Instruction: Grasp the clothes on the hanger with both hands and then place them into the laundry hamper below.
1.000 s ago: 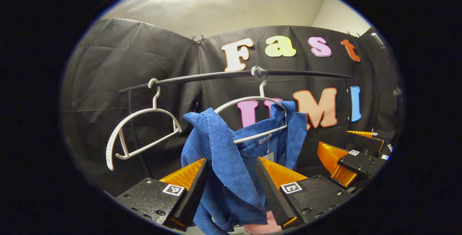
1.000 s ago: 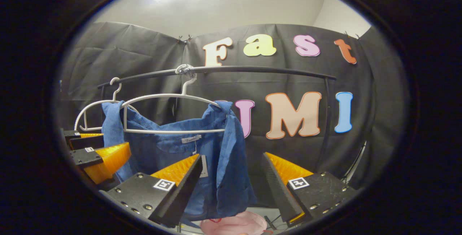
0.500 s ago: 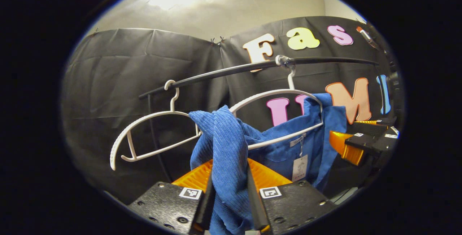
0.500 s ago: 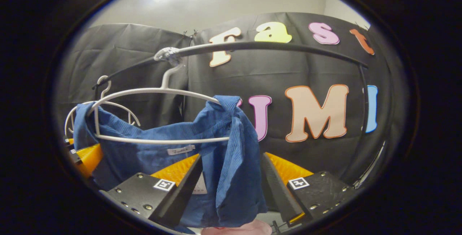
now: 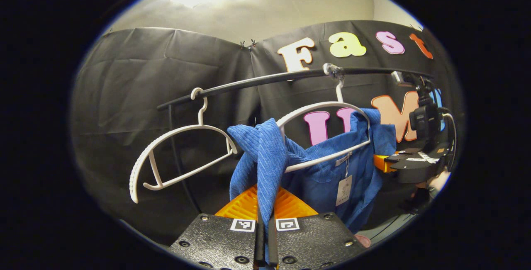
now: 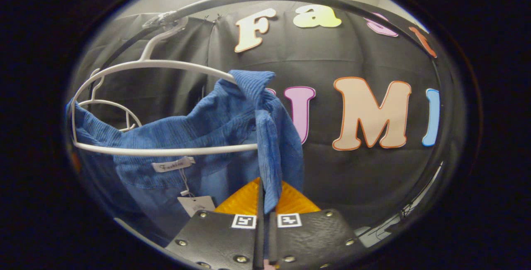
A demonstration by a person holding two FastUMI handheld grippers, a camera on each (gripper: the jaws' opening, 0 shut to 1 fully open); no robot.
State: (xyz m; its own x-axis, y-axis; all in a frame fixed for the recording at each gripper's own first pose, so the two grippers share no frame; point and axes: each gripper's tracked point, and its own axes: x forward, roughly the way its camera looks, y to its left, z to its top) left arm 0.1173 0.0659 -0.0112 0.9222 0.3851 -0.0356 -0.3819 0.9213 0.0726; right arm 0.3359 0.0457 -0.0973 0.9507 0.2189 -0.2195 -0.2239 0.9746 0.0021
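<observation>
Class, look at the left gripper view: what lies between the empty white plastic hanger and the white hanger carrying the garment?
The blue ribbed shirt's bunched sleeve hangs between the empty white hanger and the loaded hanger, pinched below by the left tongs.

A black rail [image 5: 257, 83] carries two white hangers, one [image 5: 332, 137] holding blue clothes [image 5: 315, 170].

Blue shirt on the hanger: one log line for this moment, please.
left gripper: shut on blue shirt | right gripper: shut on blue shirt | shirt on white hanger | hanger on rail
</observation>
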